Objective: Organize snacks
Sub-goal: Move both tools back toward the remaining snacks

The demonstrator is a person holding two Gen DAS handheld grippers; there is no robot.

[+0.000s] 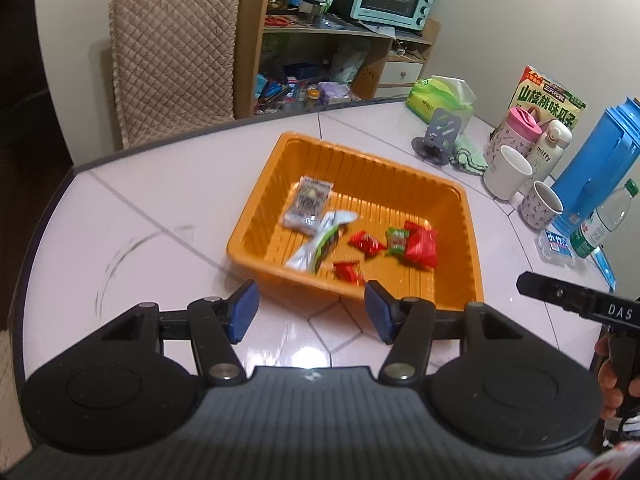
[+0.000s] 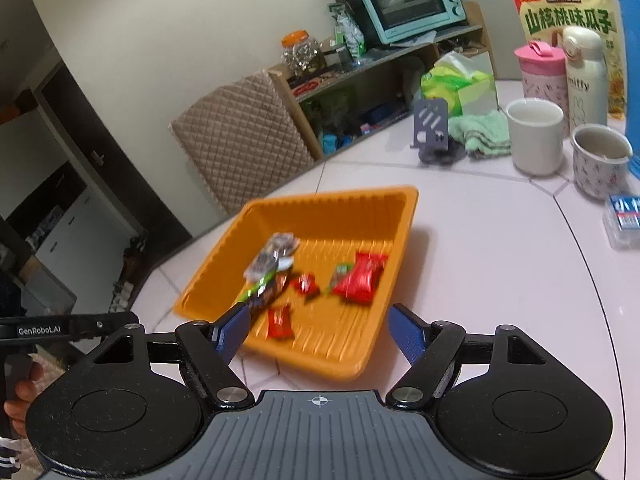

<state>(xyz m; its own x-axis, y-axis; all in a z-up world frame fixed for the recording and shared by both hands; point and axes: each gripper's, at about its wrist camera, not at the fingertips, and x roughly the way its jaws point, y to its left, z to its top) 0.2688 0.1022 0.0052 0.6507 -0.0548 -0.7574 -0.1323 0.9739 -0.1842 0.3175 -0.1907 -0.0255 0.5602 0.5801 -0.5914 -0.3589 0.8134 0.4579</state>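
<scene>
Our left gripper and right gripper both hang released, jaws spread and holding nothing, just before the near rim of the ribbed orange plastic tray. The snacks already lie inside: red foil packets, a green-and-white wrapper, a clear printed pouch. We judge any tidying calls for a steep dip over the wall. The white tiled table left of the tray gives room; mugs crowd the right.

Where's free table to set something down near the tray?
Bare table left of the orange tray, toward the chair, and a strip between the tray's near wall and both tongs. Crowded right: mugs, bottles, tissue pack. Tray's far half is bare; snacks fill the near half.
</scene>
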